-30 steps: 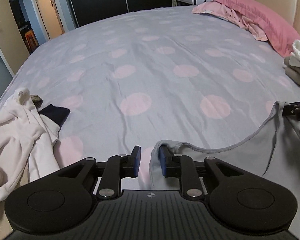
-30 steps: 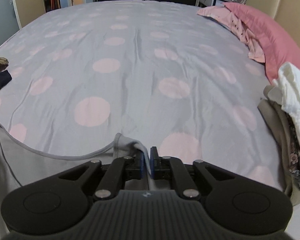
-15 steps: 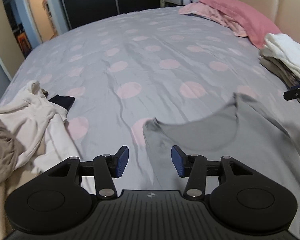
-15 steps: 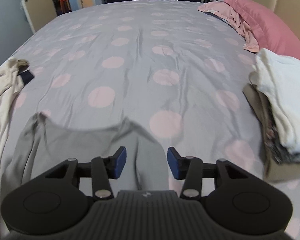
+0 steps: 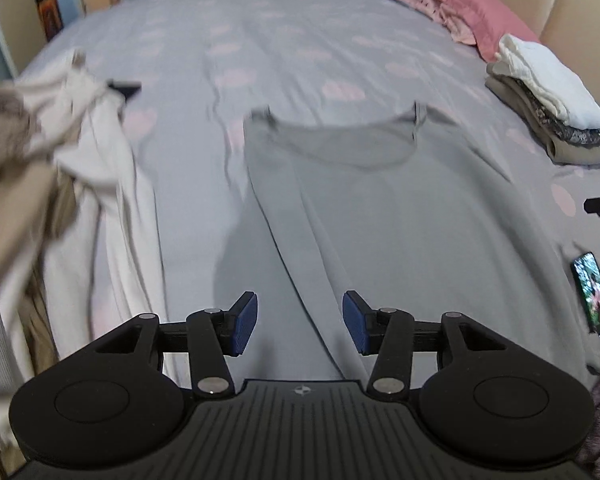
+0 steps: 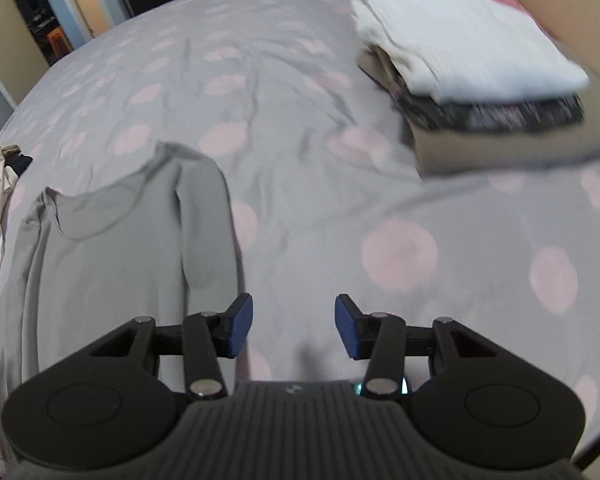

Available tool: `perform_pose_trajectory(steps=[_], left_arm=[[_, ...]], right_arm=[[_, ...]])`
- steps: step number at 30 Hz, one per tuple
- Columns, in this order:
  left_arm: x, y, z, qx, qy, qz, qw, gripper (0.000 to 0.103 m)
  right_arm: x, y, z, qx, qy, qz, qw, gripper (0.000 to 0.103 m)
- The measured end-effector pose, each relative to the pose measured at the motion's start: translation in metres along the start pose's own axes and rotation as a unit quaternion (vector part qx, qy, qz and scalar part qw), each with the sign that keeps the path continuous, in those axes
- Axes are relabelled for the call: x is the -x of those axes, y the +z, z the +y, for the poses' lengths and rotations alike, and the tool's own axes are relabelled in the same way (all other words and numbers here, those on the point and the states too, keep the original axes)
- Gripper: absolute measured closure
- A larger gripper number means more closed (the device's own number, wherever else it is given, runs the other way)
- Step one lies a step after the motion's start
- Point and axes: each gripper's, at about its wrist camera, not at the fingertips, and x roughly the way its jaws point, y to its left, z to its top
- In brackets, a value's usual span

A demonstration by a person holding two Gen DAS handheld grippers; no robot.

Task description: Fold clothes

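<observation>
Both the left gripper [image 5: 296,322] and the right gripper [image 6: 294,326] are spread and empty; next, pinch the grey top [image 5: 380,208] at its side edges, evenly, before folding.

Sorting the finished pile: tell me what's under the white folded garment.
Under the white folded garment lies a dark patterned piece, then a beige one, resting on the dotted bedsheet. Any layers between them are hidden.

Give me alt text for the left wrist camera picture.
A grey top lies spread flat on a dotted grey bedsheet, beyond the open, empty left gripper. Unfolded cream clothes are heaped at left; a folded stack sits at right below a pink pillow.
</observation>
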Motion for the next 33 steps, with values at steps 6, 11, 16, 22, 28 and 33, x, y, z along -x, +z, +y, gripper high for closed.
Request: perform_pose_trajectory(steps=[6, 11, 16, 22, 28, 33], left_arm=[[0.0, -0.024, -0.007, 0.032, -0.017, 0.009, 0.9993, 0.057], [-0.006, -0.04, -0.011, 0.058, -0.035, 0.019, 0.9975, 0.055], [-0.011, -0.054, -0.018, 0.063, -0.052, 0.035, 0.996, 0.055], [-0.02, -0.061, -0.027, 0.071, -0.066, 0.043, 0.9944, 0.056], [-0.028, -0.059, -0.031, 0.053, -0.059, 0.047, 0.9958, 0.097], [-0.016, -0.053, -0.03, 0.043, -0.049, 0.03, 0.9974, 0.103]], right_arm=[[-0.002, -0.027, 0.013, 0.029, 0.023, 0.022, 0.999, 0.054], [-0.006, -0.053, 0.032, 0.049, 0.052, 0.047, 0.996, 0.056], [-0.01, -0.073, 0.043, 0.074, 0.053, 0.058, 0.994, 0.061], [-0.022, -0.079, 0.038, 0.06, 0.048, 0.071, 0.995, 0.071], [-0.024, -0.073, 0.036, 0.049, 0.056, 0.069, 0.995, 0.101], [-0.004, -0.056, 0.024, 0.038, 0.072, 0.046, 0.996, 0.102]])
